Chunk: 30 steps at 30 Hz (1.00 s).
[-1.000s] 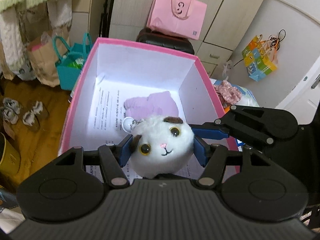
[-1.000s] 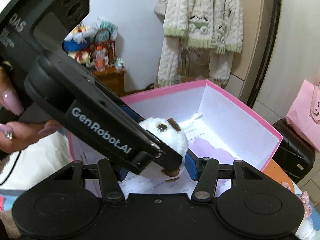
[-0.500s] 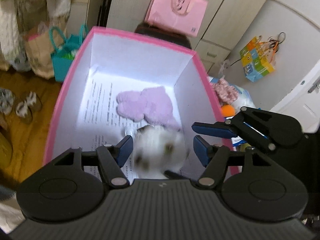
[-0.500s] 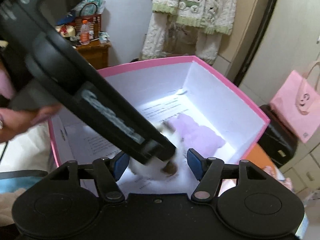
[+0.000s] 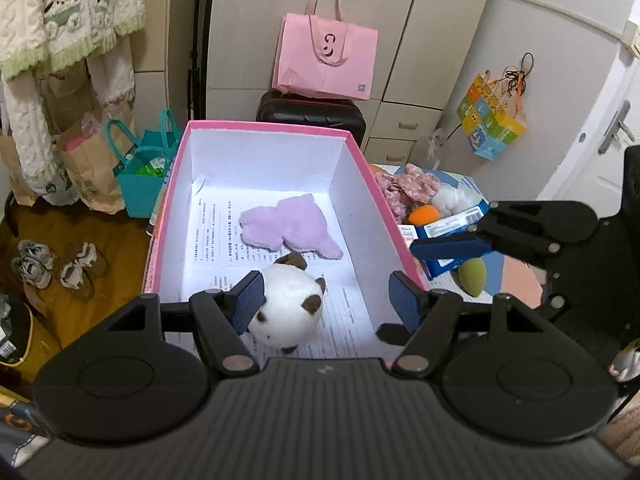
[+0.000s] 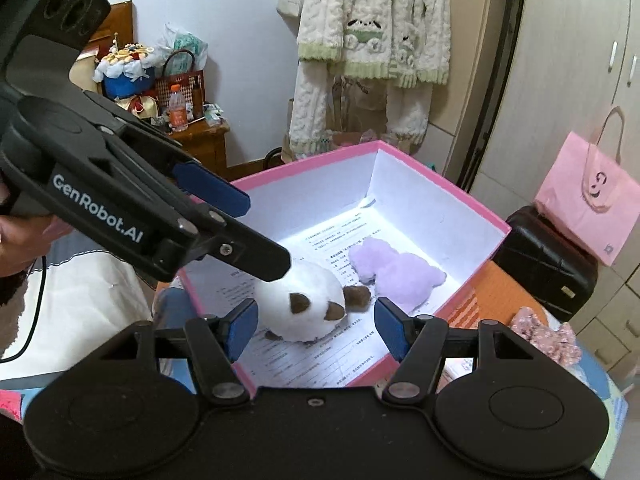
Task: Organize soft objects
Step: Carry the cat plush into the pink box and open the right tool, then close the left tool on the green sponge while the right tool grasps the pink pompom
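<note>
A white round plush with brown patches (image 5: 288,308) lies face down on the paper floor of the pink box (image 5: 264,125), near its front; it also shows in the right wrist view (image 6: 304,304). A flat purple plush (image 5: 292,226) lies further back in the box (image 6: 444,184), and shows in the right wrist view (image 6: 394,272). My left gripper (image 5: 326,304) is open and empty above the box's front, with the white plush below its left finger. My right gripper (image 6: 312,322) is open and empty beside the box's front corner.
Right of the box lie more soft things: a pink floral scrunchie (image 5: 404,192), an orange ball (image 5: 425,214), a white fluffy item (image 5: 452,198) and a green plush (image 5: 472,278), with blue packets. A black suitcase (image 5: 312,114) with a pink bag (image 5: 326,60) stands behind the box.
My left gripper opened and dropped the white plush, which fell into the box and rolled face down. Both grippers have drawn back and upward.
</note>
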Motion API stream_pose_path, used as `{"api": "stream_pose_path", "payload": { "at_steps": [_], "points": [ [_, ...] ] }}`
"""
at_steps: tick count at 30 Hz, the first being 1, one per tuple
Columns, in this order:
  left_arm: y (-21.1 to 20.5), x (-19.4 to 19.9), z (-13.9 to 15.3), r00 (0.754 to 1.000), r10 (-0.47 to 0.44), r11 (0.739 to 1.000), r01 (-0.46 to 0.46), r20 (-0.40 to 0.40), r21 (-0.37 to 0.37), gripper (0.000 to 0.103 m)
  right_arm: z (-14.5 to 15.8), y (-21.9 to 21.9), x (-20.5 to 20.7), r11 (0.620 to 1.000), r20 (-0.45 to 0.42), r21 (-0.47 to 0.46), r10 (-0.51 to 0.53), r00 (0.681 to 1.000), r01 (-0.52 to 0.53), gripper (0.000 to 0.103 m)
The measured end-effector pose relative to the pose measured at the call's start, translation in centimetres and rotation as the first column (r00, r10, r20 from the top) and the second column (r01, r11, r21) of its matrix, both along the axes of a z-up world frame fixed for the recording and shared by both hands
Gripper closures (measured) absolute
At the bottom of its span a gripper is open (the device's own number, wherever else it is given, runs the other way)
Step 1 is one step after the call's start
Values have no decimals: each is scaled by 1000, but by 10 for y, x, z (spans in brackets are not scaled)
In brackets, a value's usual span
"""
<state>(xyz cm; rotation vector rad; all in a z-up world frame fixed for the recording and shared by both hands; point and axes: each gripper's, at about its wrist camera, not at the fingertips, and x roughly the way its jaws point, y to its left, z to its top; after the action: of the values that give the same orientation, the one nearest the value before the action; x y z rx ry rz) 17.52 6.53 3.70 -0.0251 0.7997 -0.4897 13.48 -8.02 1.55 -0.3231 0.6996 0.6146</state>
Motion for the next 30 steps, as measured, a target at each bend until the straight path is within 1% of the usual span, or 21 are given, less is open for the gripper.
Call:
{"api": "stream_pose_path", "payload": {
  "at_steps": [7,17,21,24,30],
  "points": [
    [2,-32,17,999,-36,999,35,19,22,33,20,-4,-32,1000,49,-22,-14,999,15,34],
    [-11,-81,33,993,-111,992,108,47,63,28,40,-21,-80,999,102,-24,-22,995,24,34],
    [-20,-101,39,986,-151,986,145,71,76,26,45,-39,-101,998,126,-23,-51,991,54,34],
    [-29,-112,41,979,-185,980,178,83,84,25,46,-58,-118,995,144,-22,-92,985,97,34],
    [-56,-121,31,964,-258,962,251,61,110,25,33,-101,-146,983,153,0,-184,971,186,34]
  ]
}}
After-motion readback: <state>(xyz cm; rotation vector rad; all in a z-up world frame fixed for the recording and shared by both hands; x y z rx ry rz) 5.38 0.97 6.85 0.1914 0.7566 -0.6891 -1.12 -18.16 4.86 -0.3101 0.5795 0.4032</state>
